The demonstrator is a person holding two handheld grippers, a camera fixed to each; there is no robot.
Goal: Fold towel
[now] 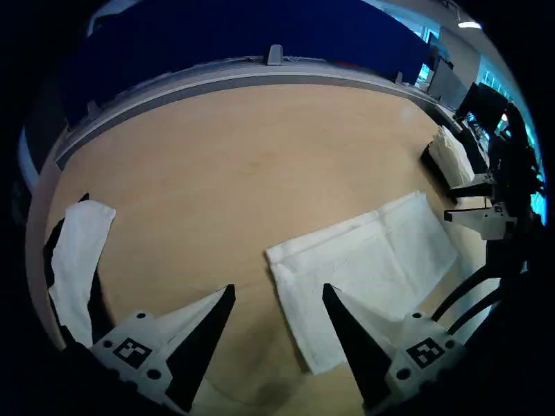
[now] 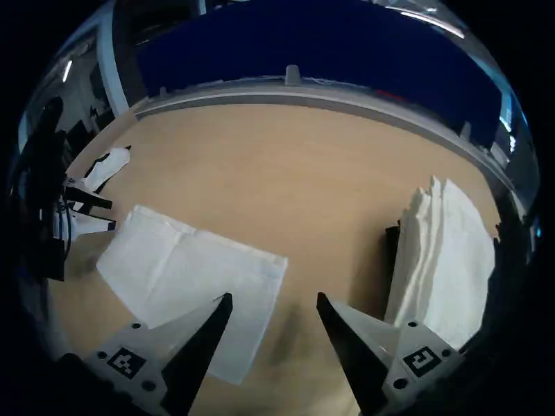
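Note:
A white towel (image 1: pixel 361 267) lies flat on the wooden table (image 1: pixel 250 159), spread in one layer. In the left gripper view my left gripper (image 1: pixel 279 295) is open above the table; its right fingertip hangs over the towel's near edge. The right gripper (image 1: pixel 479 201) shows at the far right beyond the towel, open. In the right gripper view the same towel (image 2: pixel 187 277) lies left of centre. My right gripper (image 2: pixel 272 301) is open above the towel's near right corner, nothing between its fingers. The left gripper (image 2: pixel 87 208) appears at the far left, by the towel's far corner.
A stack of folded white towels (image 2: pixel 444 256) sits in a dark holder at the right of the right gripper view, also seen as the stack (image 1: pixel 451 156). Another white cloth (image 1: pixel 76 256) lies on a dark holder at the left. A blue partition (image 1: pixel 243 35) backs the table.

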